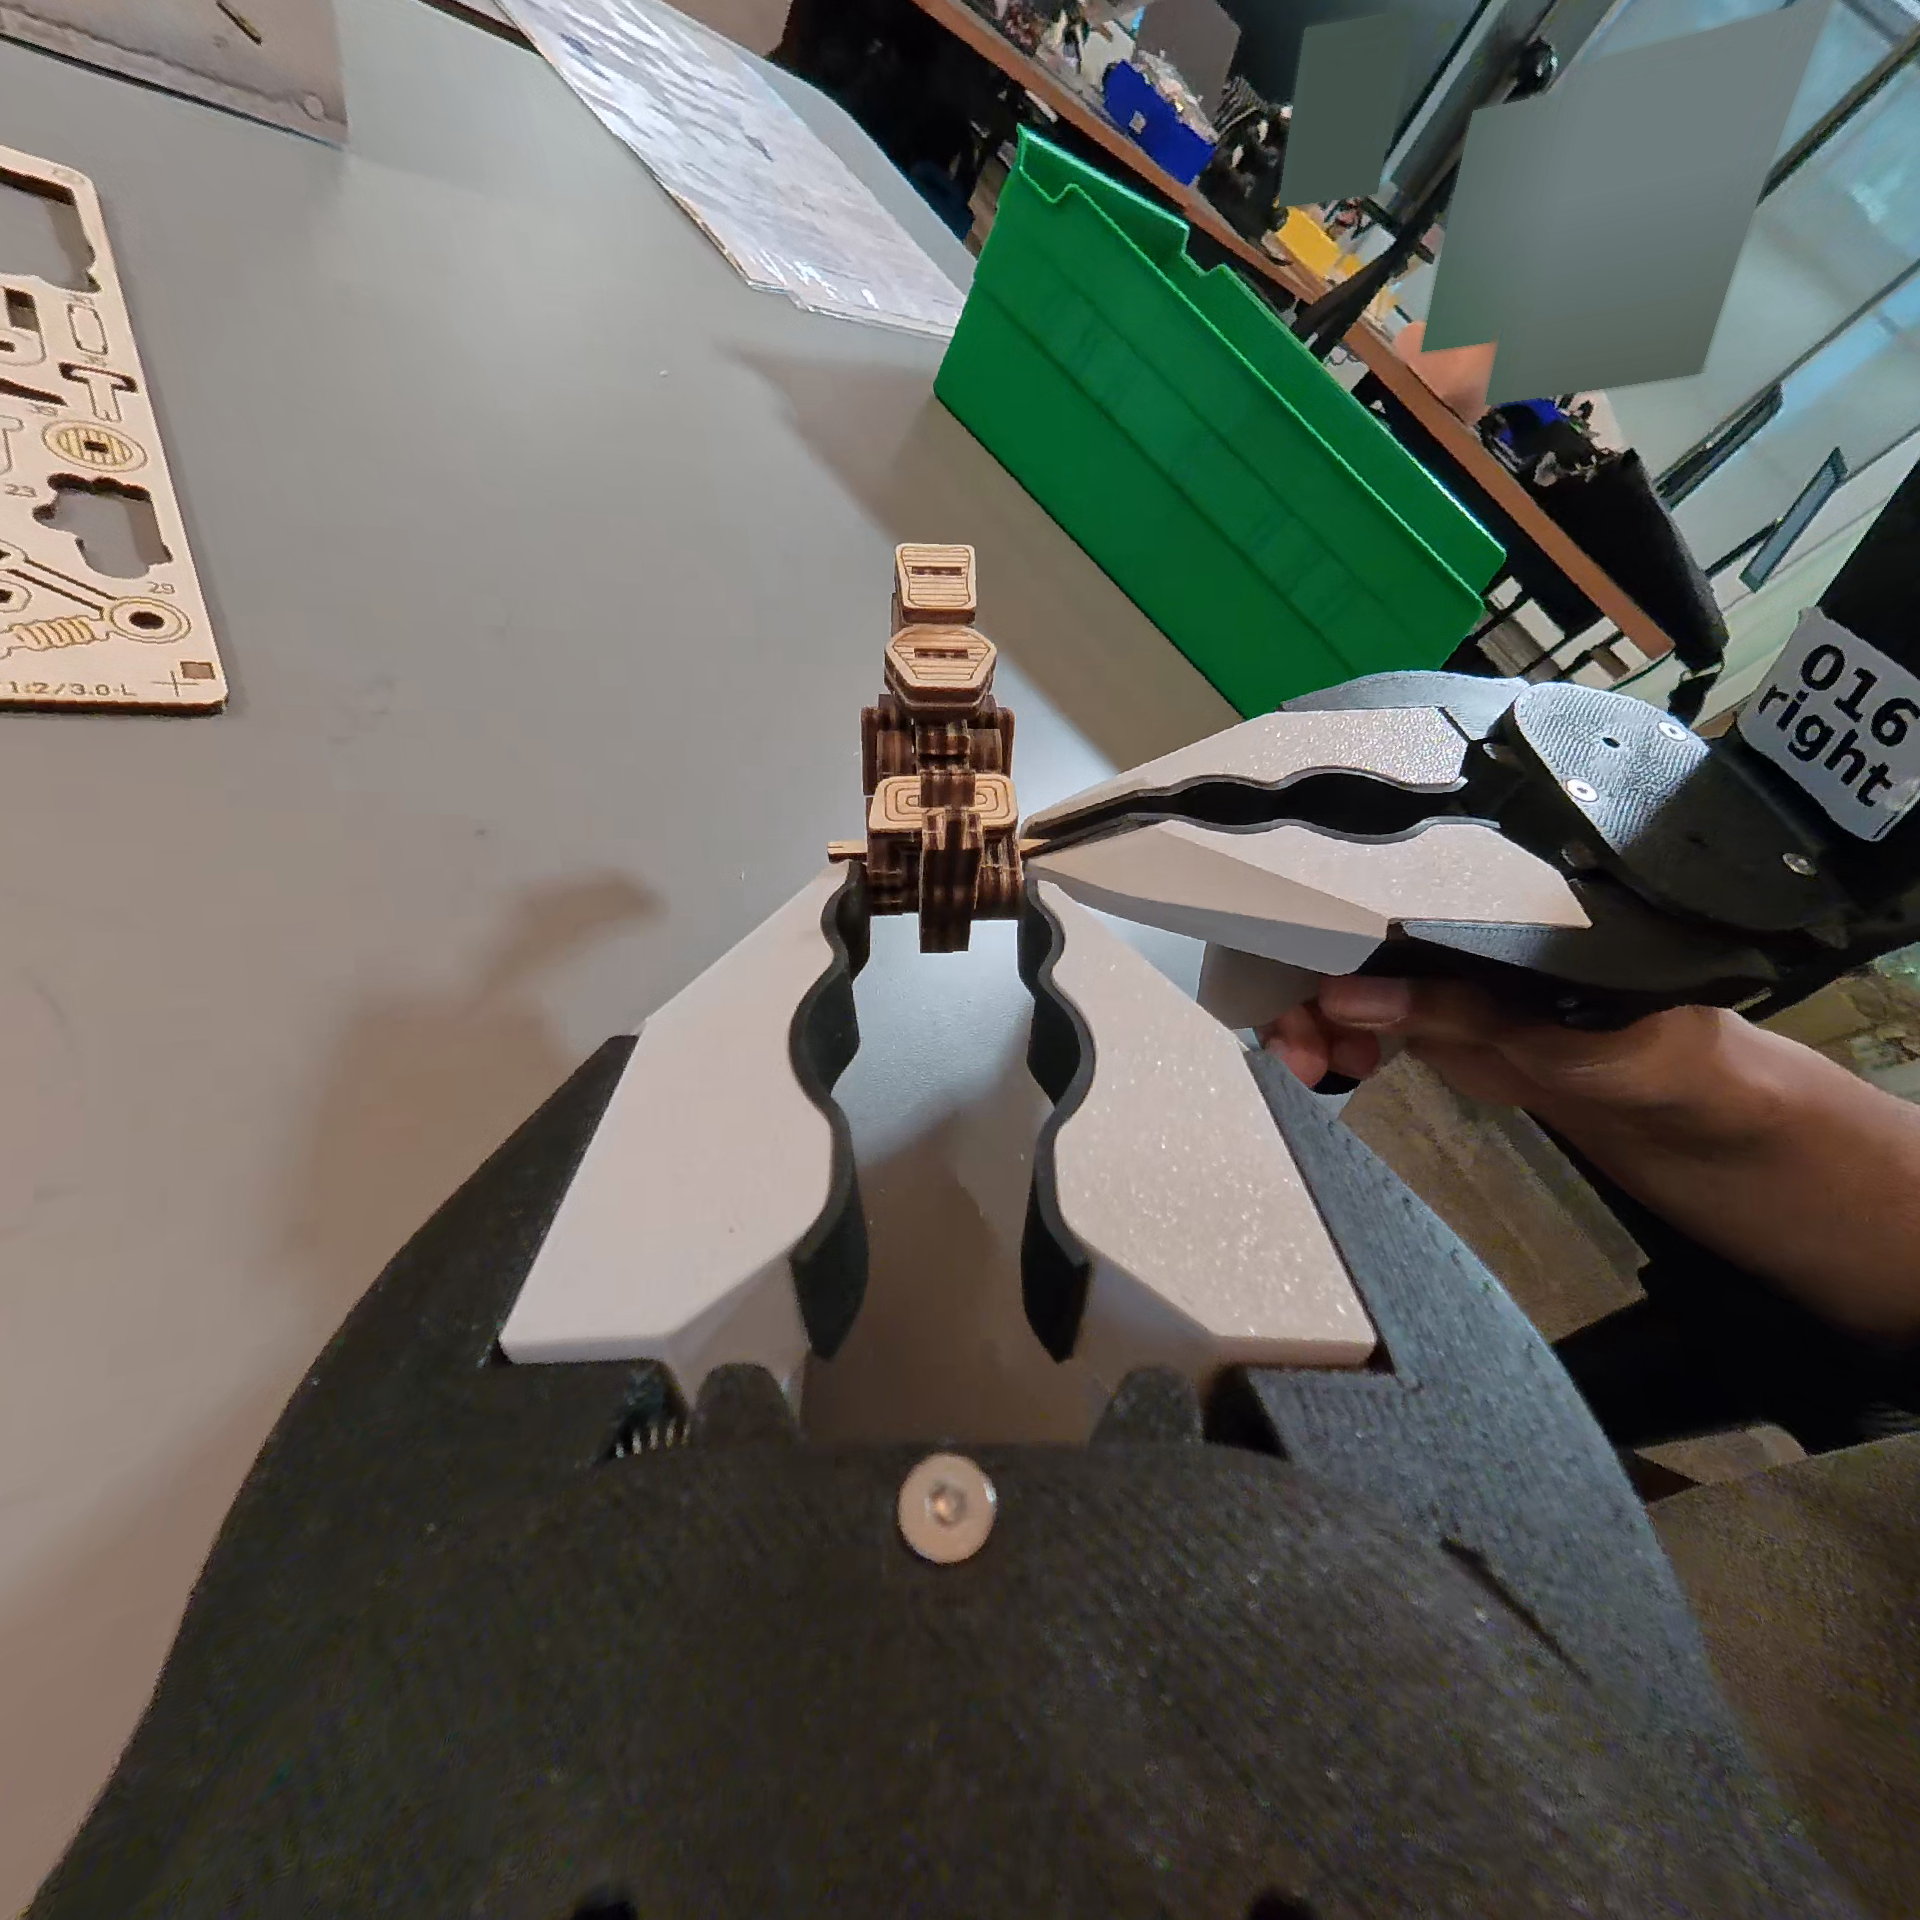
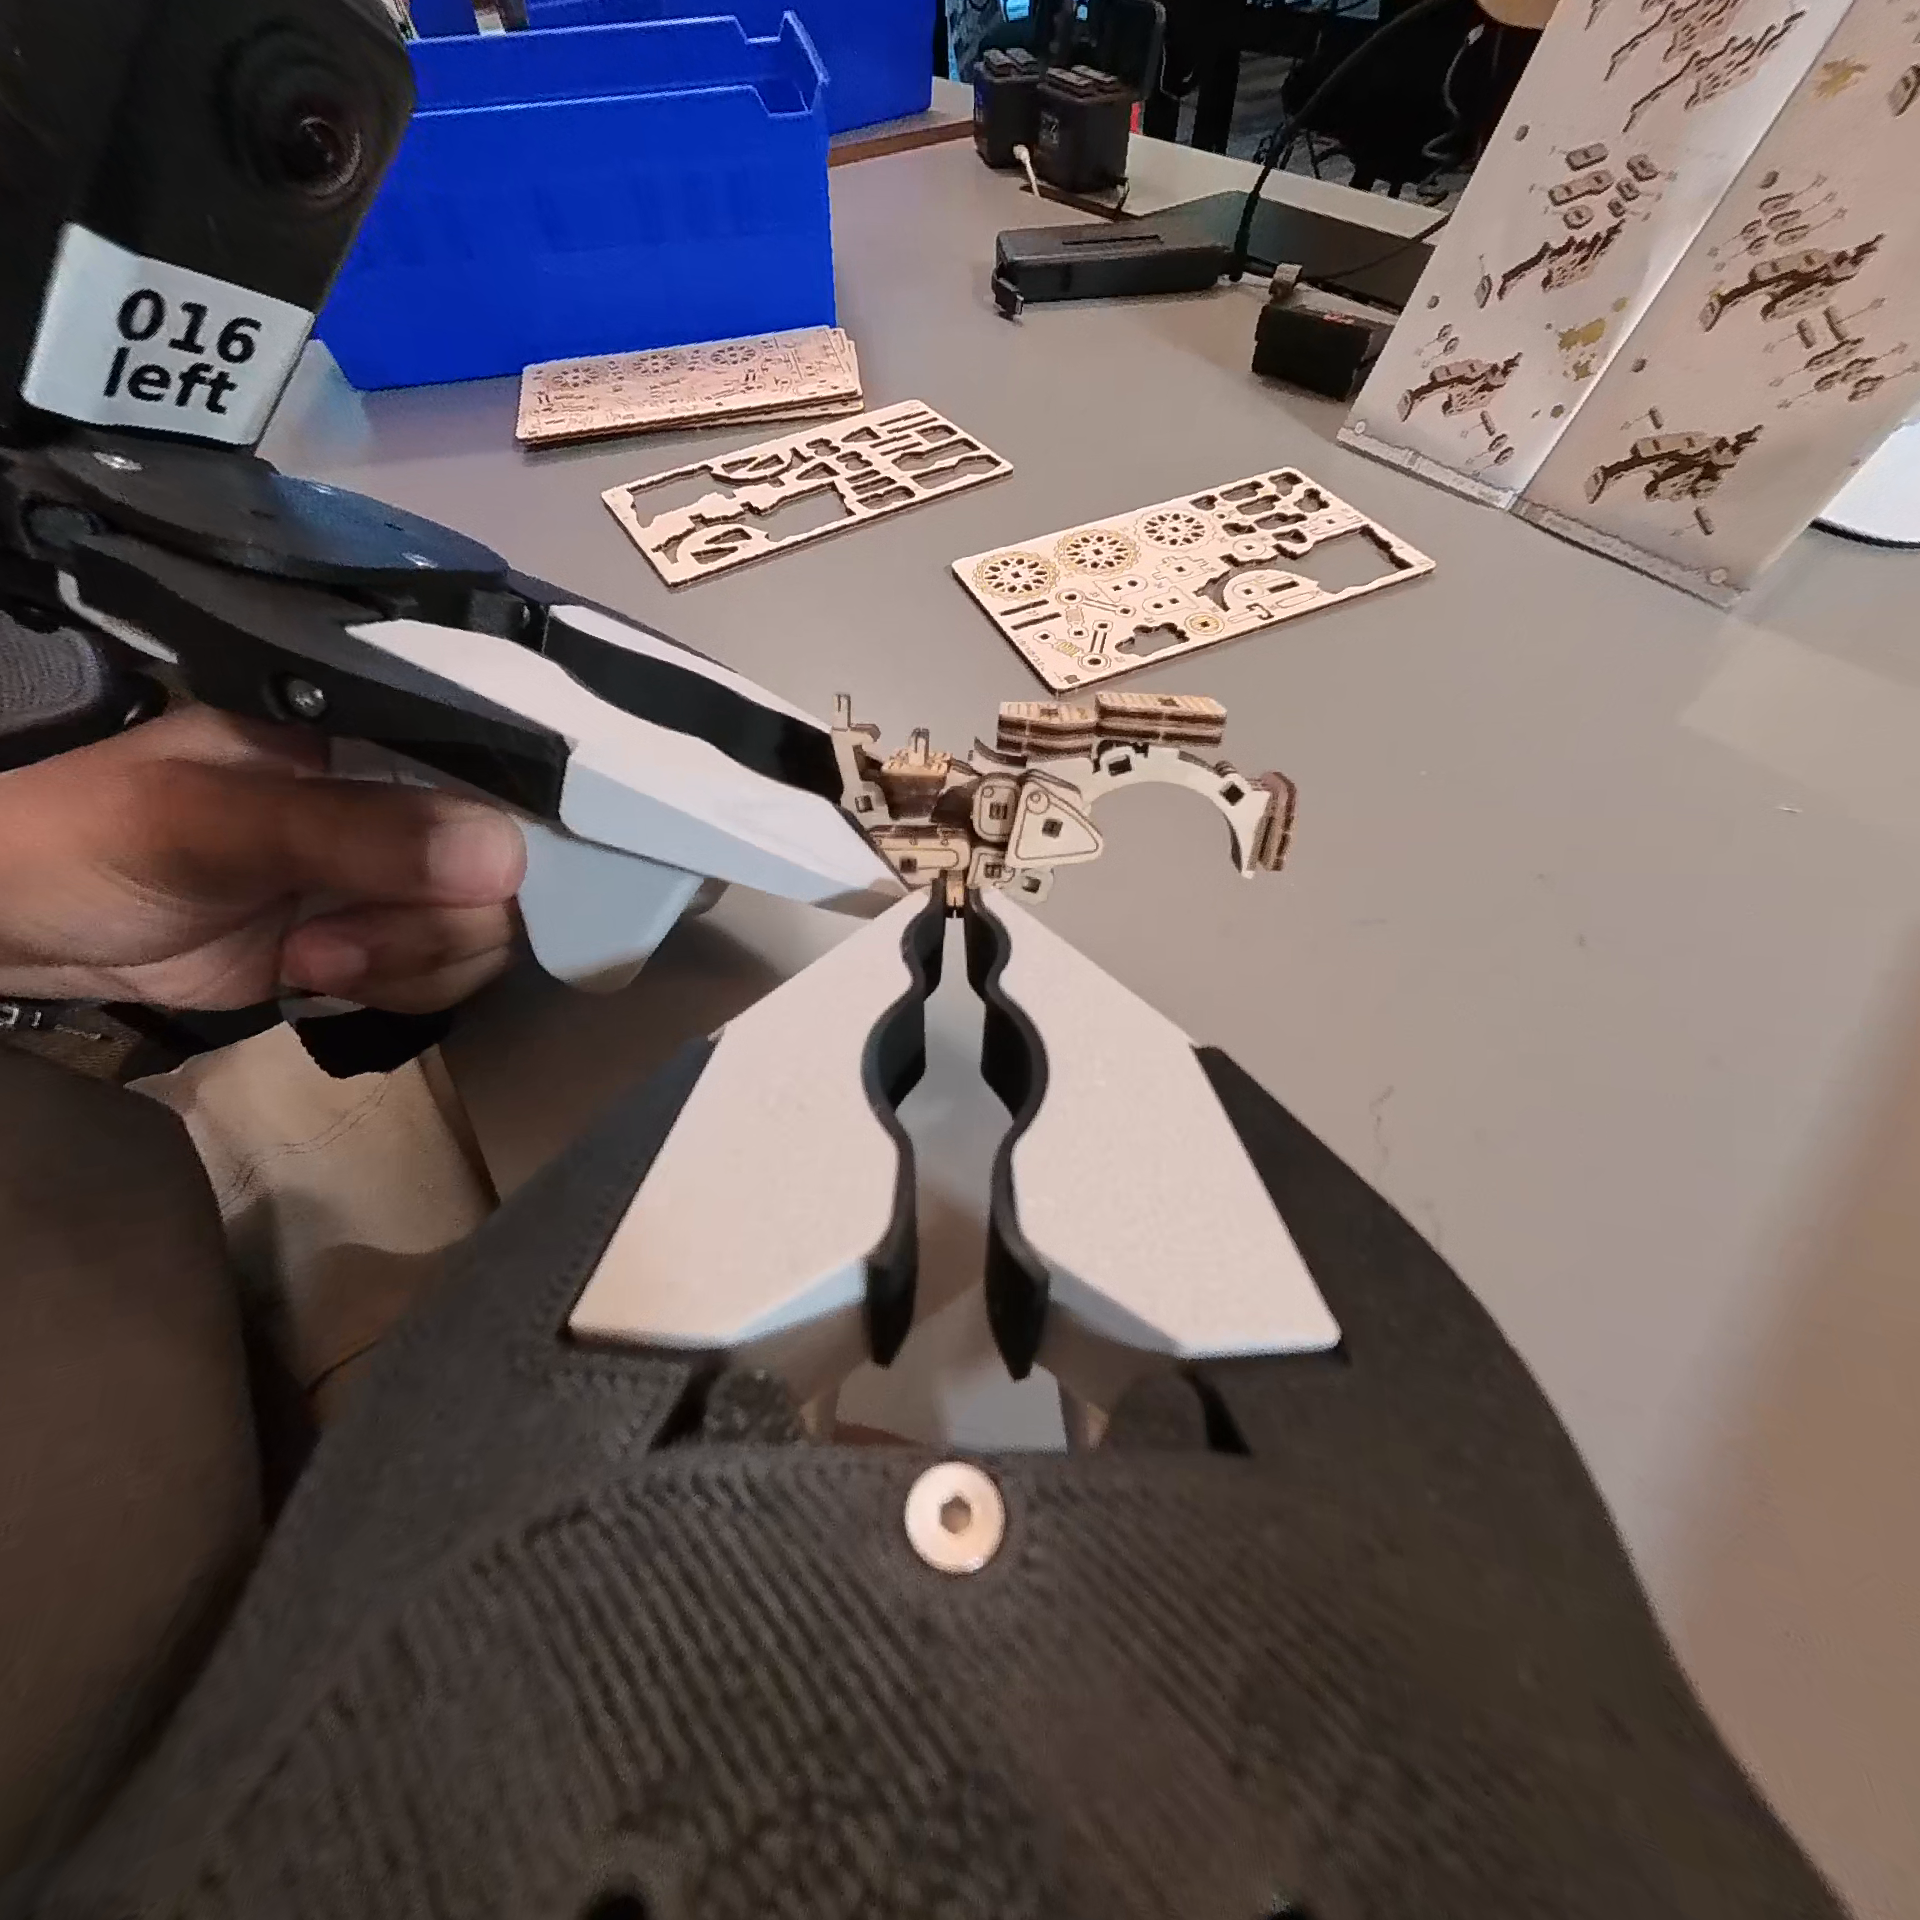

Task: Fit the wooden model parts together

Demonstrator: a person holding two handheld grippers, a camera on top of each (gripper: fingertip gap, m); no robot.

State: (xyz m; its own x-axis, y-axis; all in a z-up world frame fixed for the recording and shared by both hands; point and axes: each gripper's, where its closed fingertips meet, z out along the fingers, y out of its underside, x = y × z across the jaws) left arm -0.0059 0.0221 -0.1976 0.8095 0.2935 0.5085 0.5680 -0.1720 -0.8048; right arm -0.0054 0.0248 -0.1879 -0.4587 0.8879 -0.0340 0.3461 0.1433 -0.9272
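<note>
A partly built wooden model (image 1: 940,727) with stacked seat-like plates is held in the air above the grey table (image 1: 468,623). My left gripper (image 1: 940,894) is shut on the model's lower body. My right gripper (image 1: 1029,844) comes in from the right, shut on a thin wooden pin (image 1: 837,850) that runs through the model. In the right wrist view the model (image 2: 1049,821) shows side on with a curved arm. My right gripper (image 2: 948,902) pinches the small piece at its underside. The left gripper (image 2: 857,810) holds its left end.
A green bin (image 1: 1195,436), a wooden parts sheet (image 1: 94,468) and a printed sheet (image 1: 727,156) lie beyond. The right wrist view shows a blue bin (image 2: 582,208), two punched sheets (image 2: 805,499) (image 2: 1195,577), a sheet stack (image 2: 691,390), a standing instruction booklet (image 2: 1662,260) and black devices (image 2: 1112,255).
</note>
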